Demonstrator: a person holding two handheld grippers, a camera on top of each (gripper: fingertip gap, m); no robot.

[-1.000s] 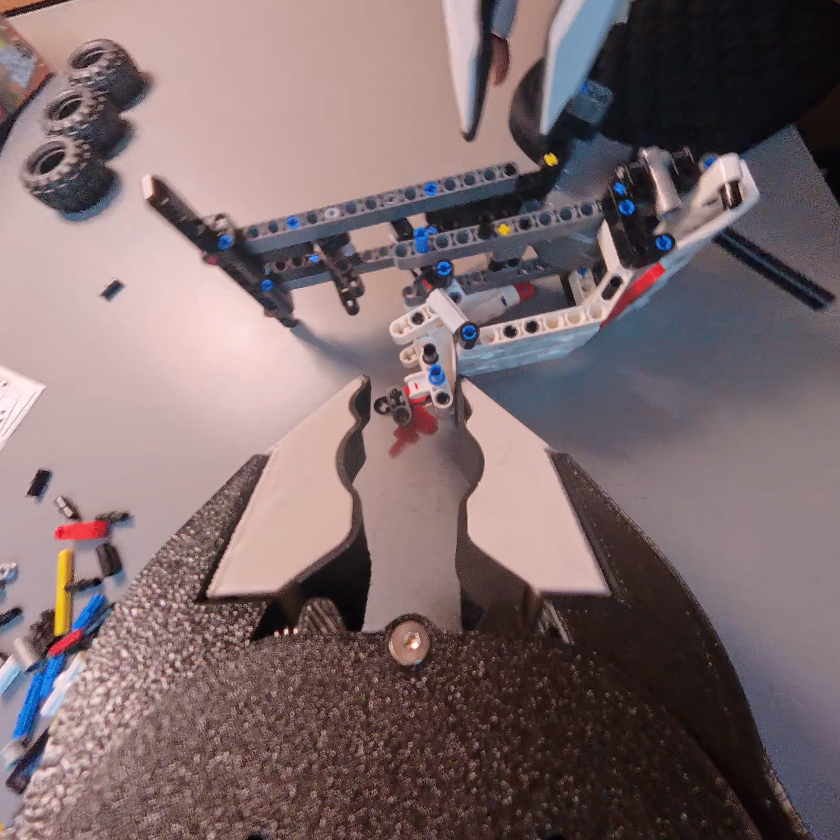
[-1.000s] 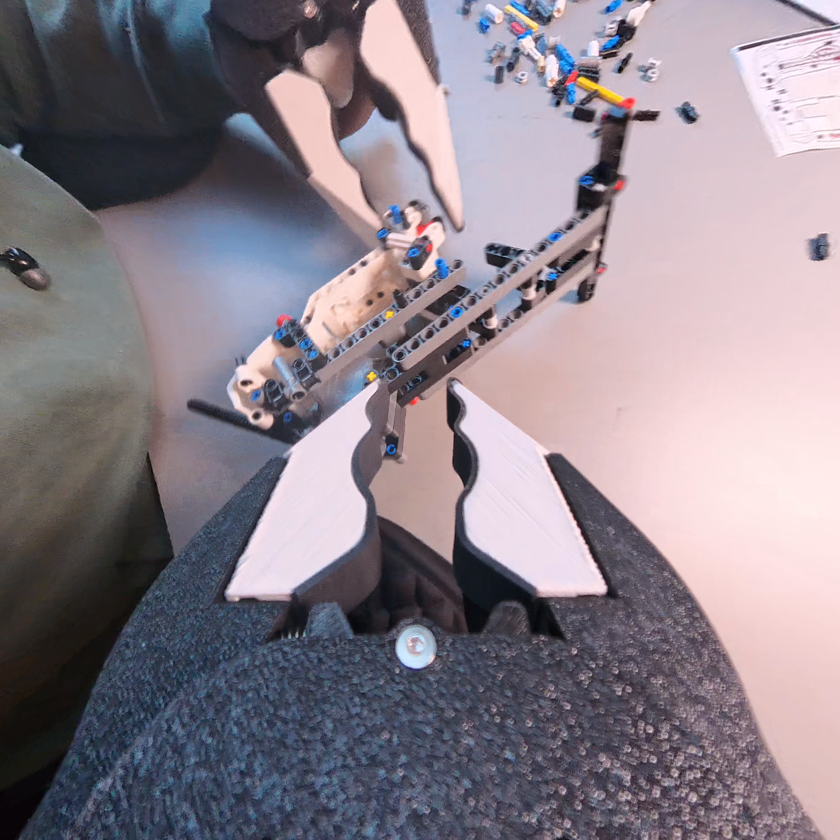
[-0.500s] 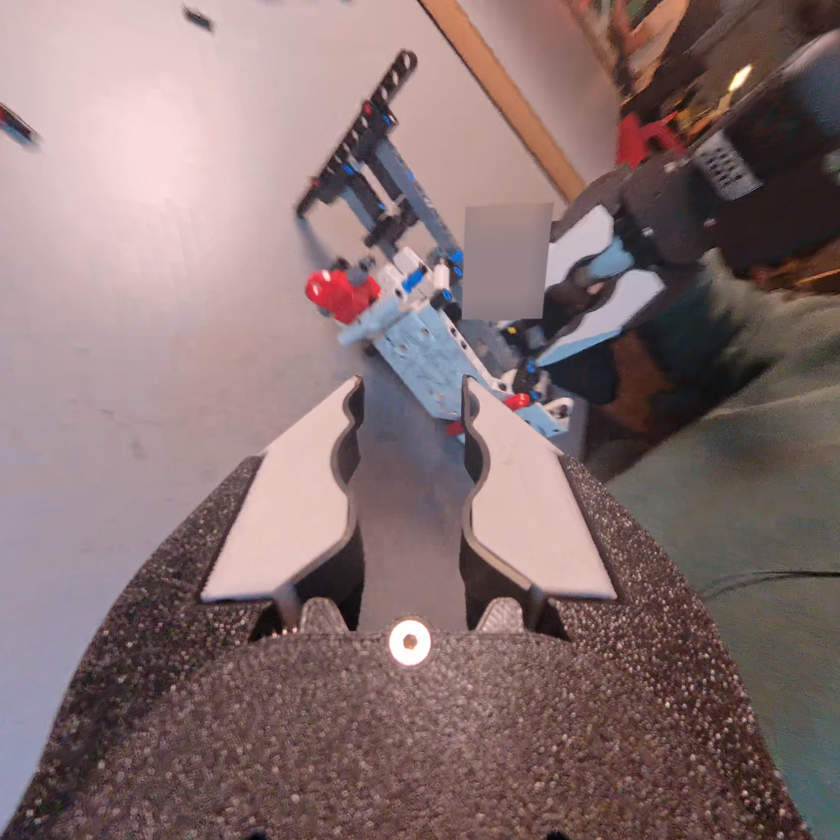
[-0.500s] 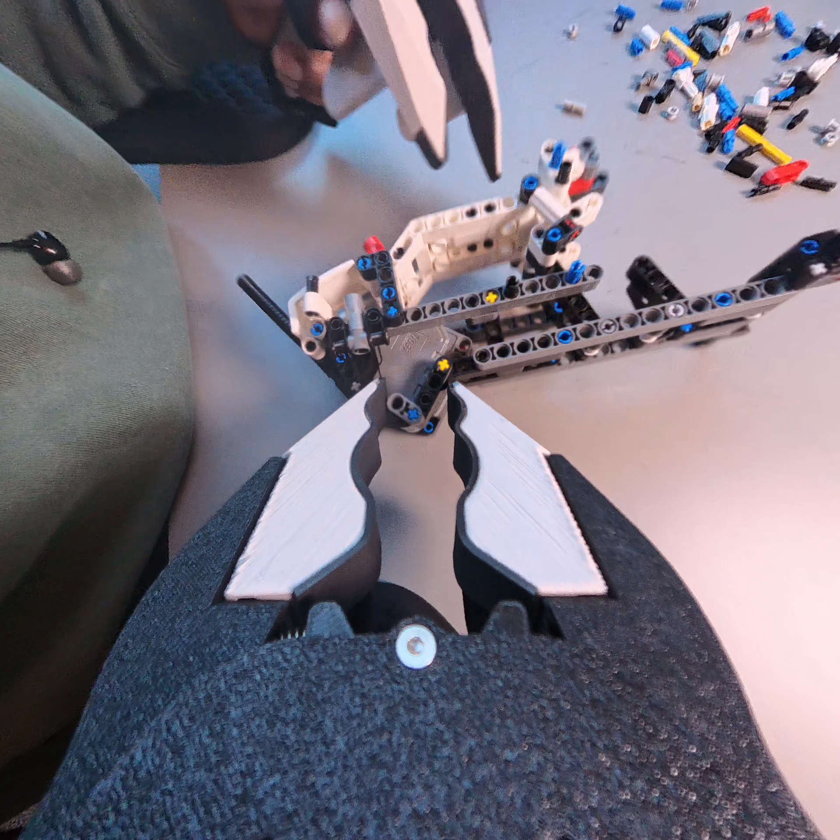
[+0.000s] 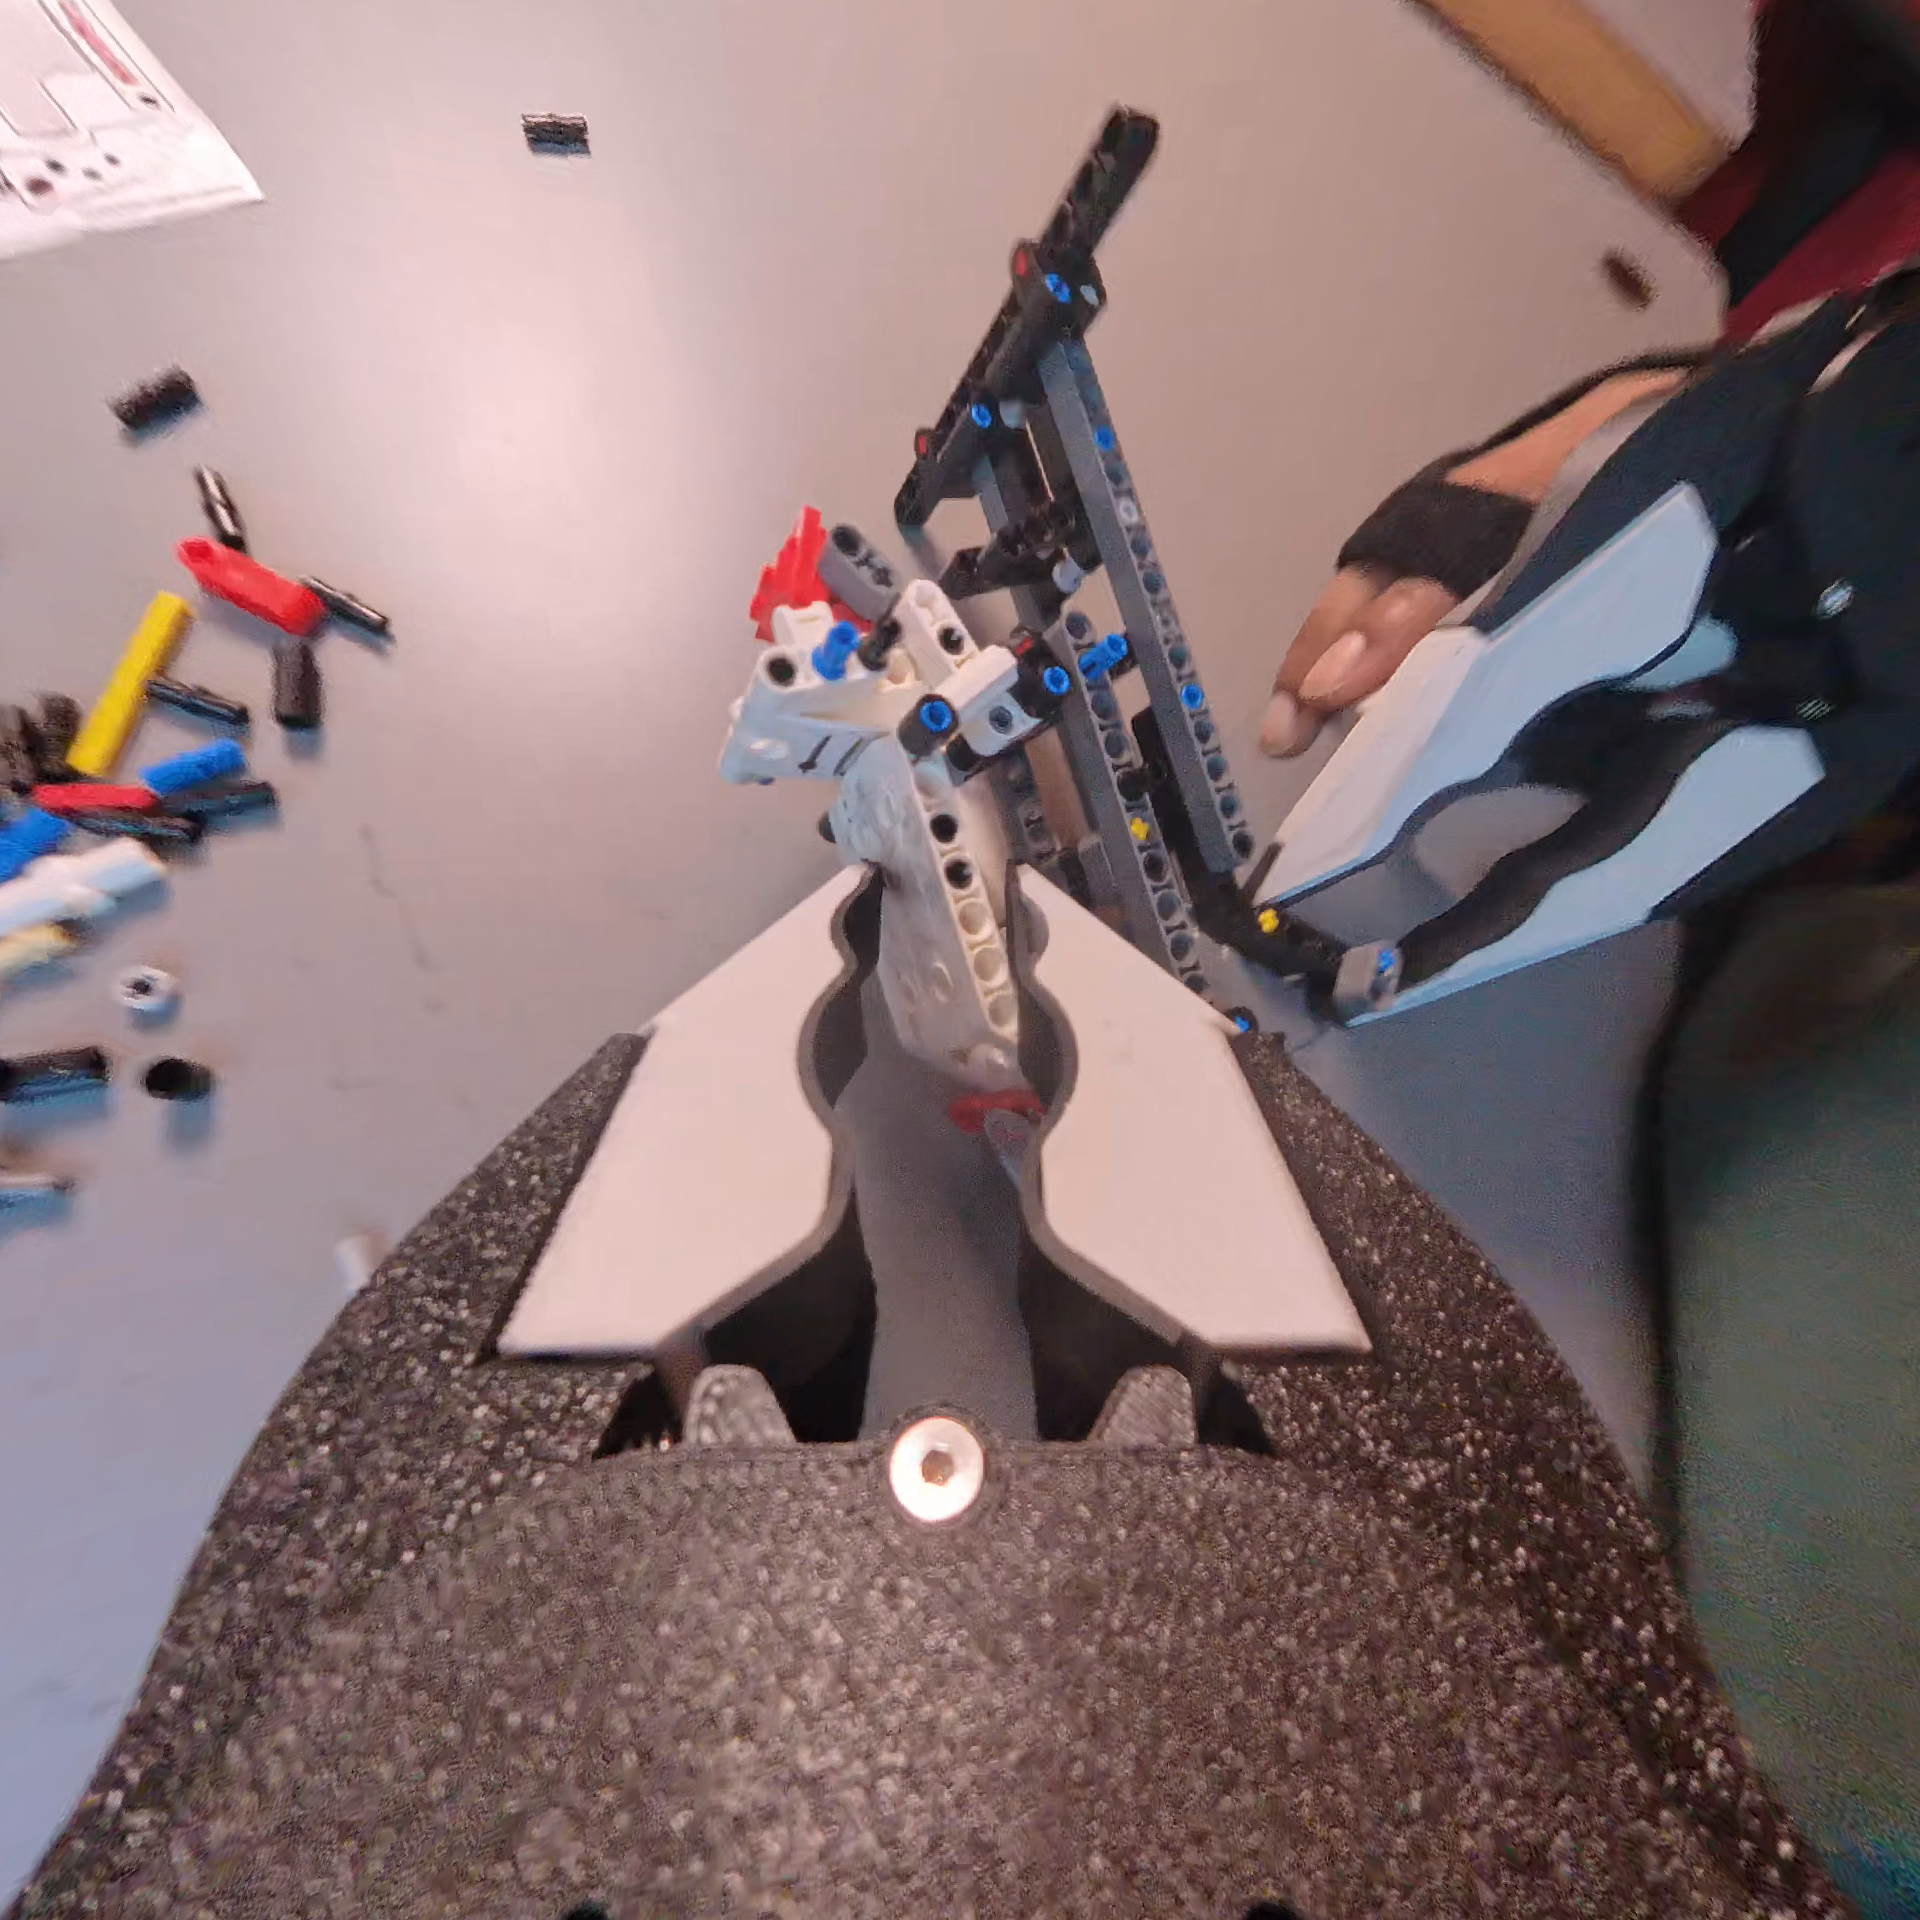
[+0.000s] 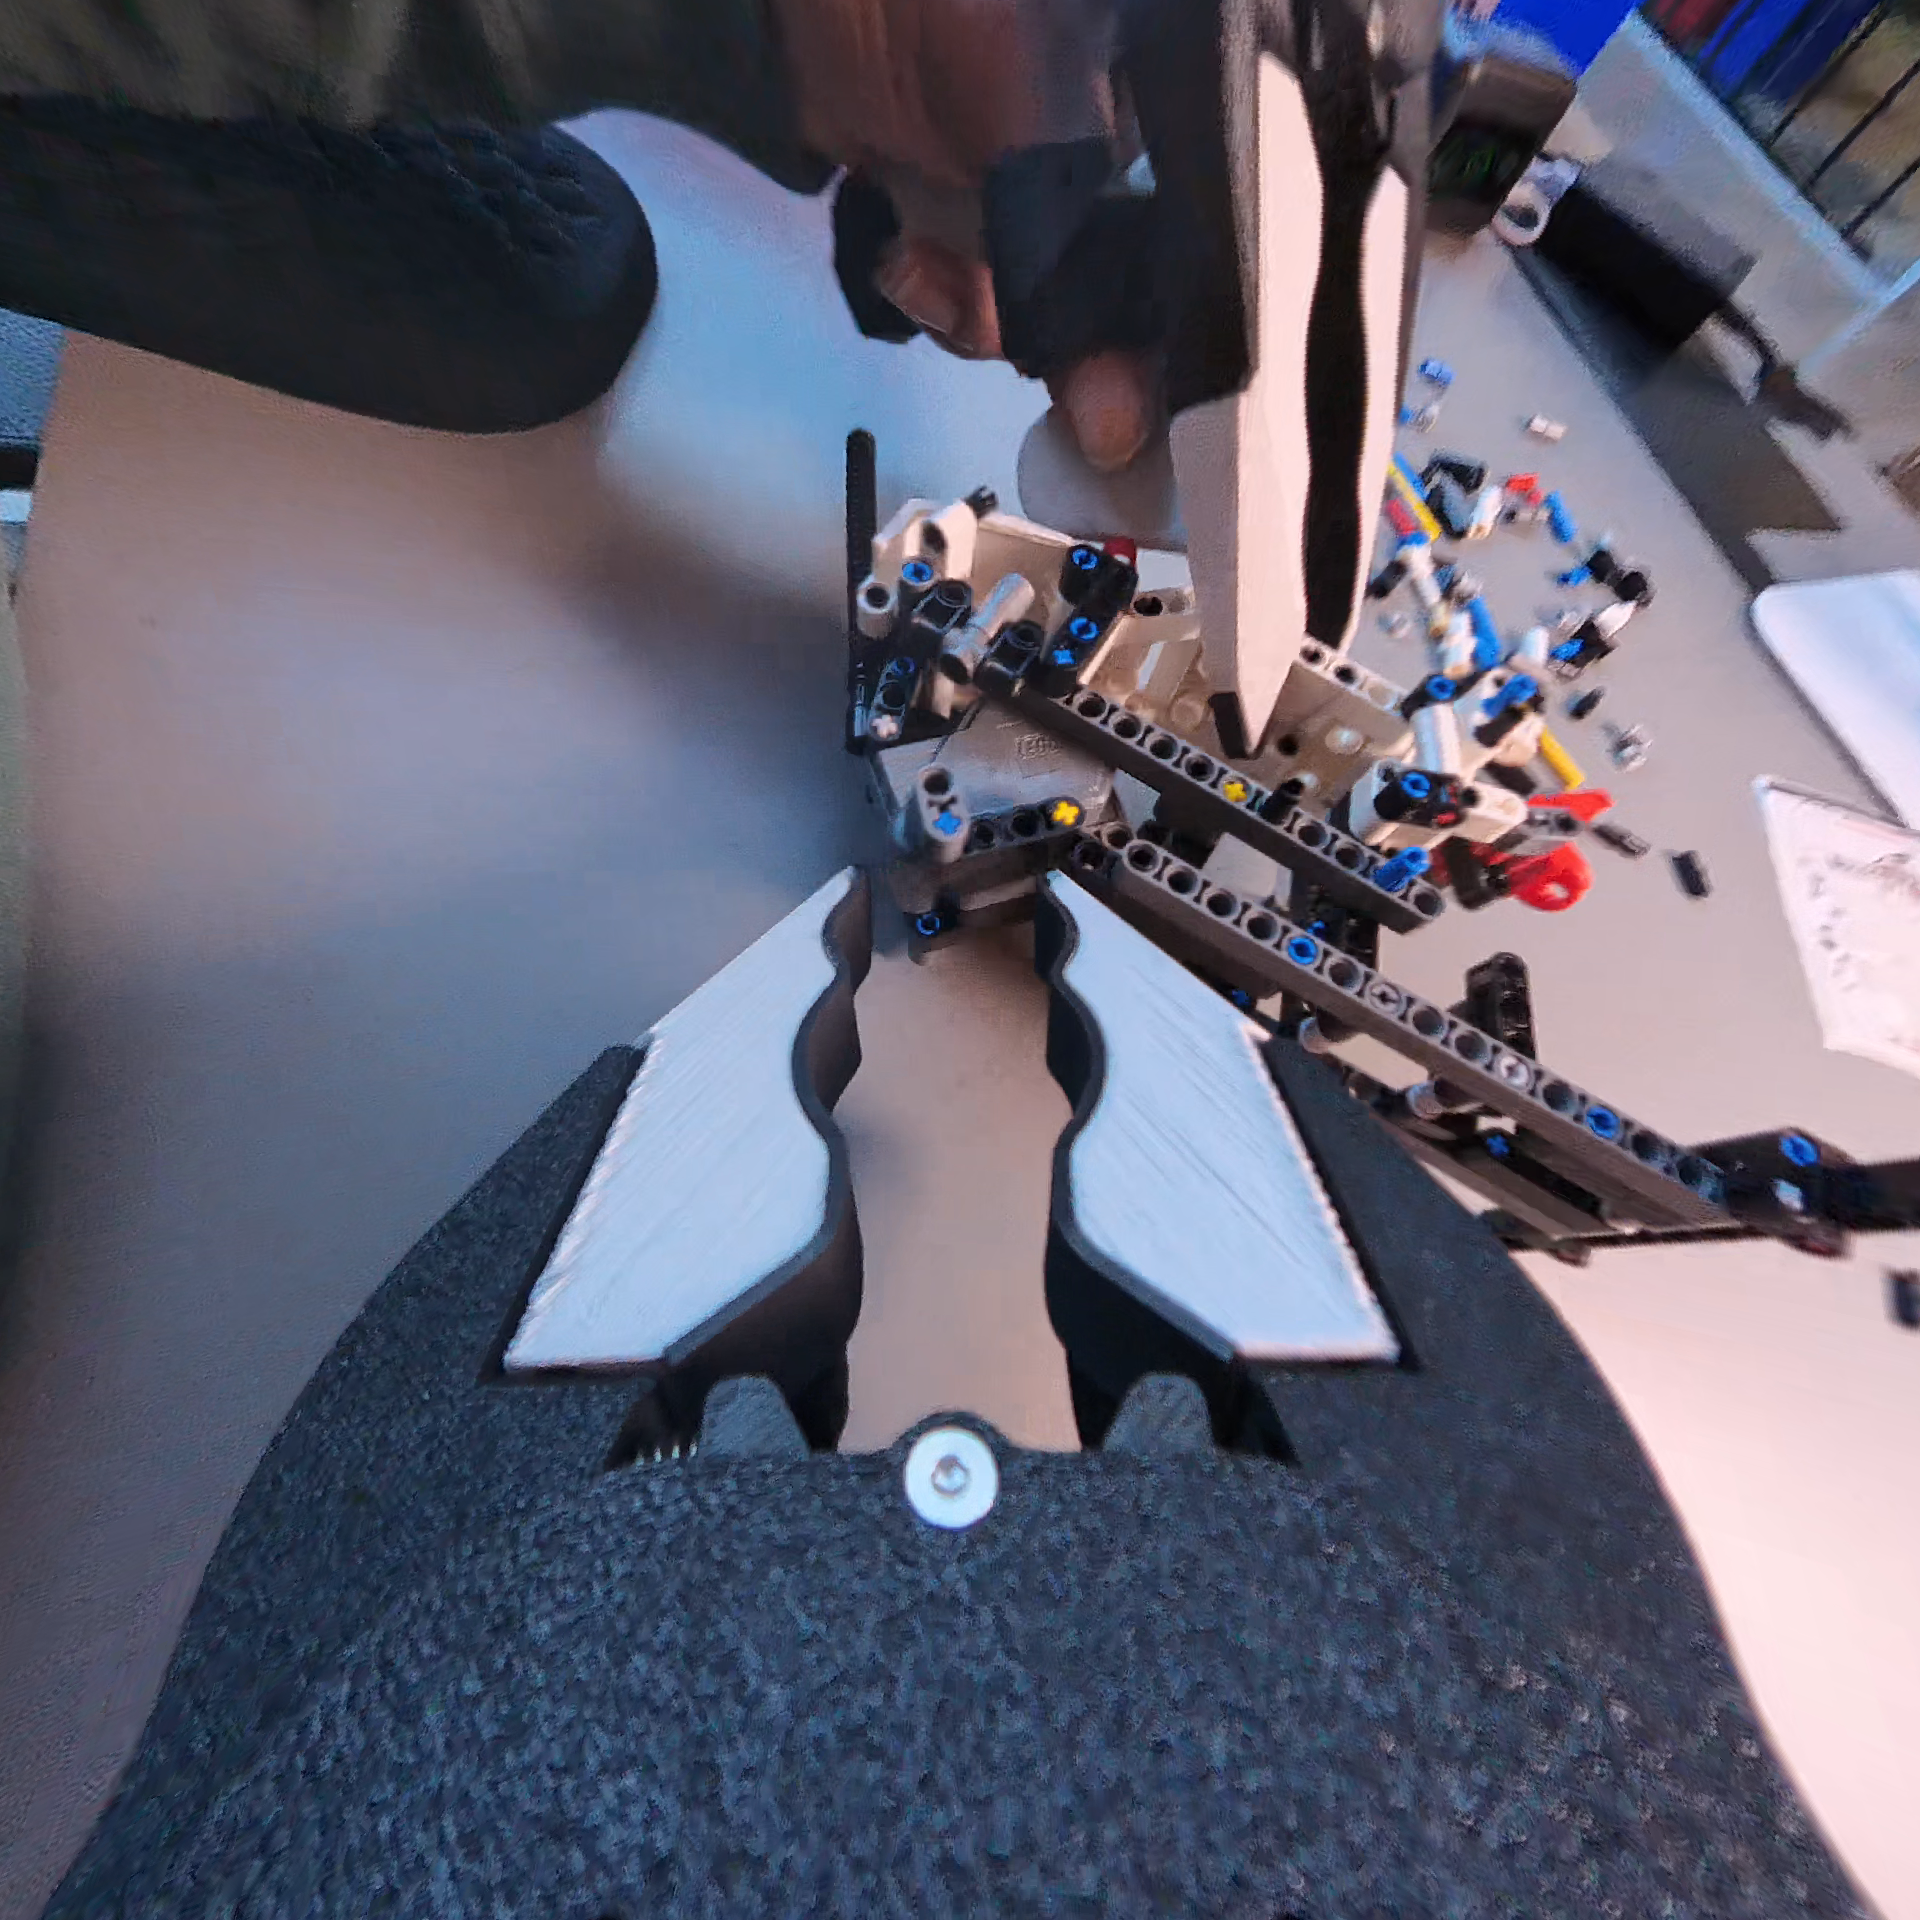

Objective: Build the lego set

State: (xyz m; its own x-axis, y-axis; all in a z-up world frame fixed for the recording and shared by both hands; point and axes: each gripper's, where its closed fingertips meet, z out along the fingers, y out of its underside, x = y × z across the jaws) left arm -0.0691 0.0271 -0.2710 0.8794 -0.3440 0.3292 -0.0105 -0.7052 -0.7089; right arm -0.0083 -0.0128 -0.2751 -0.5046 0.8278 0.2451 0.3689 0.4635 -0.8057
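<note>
The grey table (image 5: 499,343) carries the lego model (image 5: 1127,634), a long grey-and-black beam frame with a white section at one end. The left gripper (image 5: 940,904) is clamped on that white section; the right gripper (image 6: 951,904) grips the frame's grey end block. Loose parts (image 5: 135,727) lie scattered well apart from the model.

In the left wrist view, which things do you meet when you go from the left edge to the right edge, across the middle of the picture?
Loose lego pieces → white lego frame, held by the left gripper → long grey beams → person's hand → right gripper.
</note>
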